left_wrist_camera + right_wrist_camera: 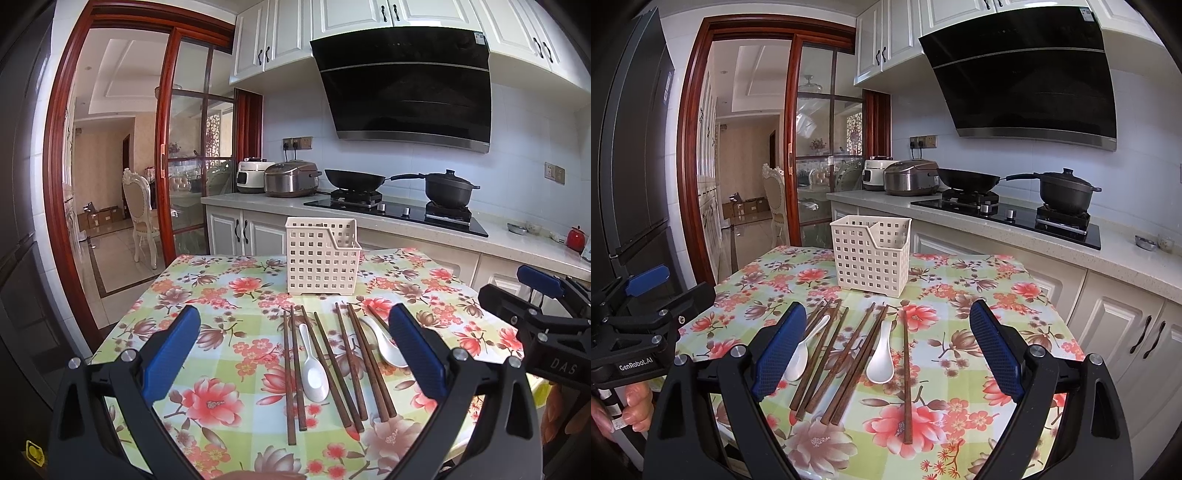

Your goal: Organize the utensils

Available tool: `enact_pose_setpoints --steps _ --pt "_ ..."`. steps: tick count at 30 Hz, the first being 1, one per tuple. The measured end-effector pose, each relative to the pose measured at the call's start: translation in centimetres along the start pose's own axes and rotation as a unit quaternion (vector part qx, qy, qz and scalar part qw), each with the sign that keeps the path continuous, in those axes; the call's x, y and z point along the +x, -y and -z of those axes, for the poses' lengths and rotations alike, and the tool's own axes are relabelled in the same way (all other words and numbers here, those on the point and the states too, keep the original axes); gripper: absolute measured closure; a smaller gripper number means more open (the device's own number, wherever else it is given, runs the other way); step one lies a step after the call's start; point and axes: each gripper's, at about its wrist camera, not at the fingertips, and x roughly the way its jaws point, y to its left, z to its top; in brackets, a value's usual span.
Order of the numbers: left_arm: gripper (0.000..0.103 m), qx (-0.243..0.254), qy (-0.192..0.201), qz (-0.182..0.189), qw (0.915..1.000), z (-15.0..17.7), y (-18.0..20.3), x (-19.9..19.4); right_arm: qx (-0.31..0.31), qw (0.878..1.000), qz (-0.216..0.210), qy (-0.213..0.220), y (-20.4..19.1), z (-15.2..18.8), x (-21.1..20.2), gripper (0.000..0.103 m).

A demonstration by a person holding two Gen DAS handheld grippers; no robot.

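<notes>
**Both grippers hover, chopsticks and spoons untouched**

My left gripper [295,350] and right gripper [888,345] hang with fingers spread wide, holding nothing. Dark wooden chopsticks [334,365] and two white ceramic spoons [881,360] lie loose on the floral tablecloth [960,406], just in front of the cream perforated utensil basket [321,258].

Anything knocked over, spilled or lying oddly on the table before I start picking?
Nothing spilled or damaged. The basket stands upright. One chopstick lies alone, right of the right spoon, apart from the others.
</notes>
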Motion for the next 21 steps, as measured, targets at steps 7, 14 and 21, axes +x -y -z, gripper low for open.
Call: enact_pose_setpoints --steps 7,14,21 --pt "0.004 0.001 -0.001 0.002 1.0 0.16 0.11 0.12 -0.003 1.0 -0.002 0.001 -0.03 -0.12 -0.12 0.018" --pt "0.004 0.0 -0.001 0.002 1.0 0.21 0.14 0.24 -0.002 1.0 -0.003 0.004 0.01 -0.16 -0.29 0.018" --pt "0.004 0.0 -0.001 0.002 1.0 0.21 0.16 0.26 -0.001 1.0 -0.004 0.004 0.1 -0.27 -0.3 0.018"
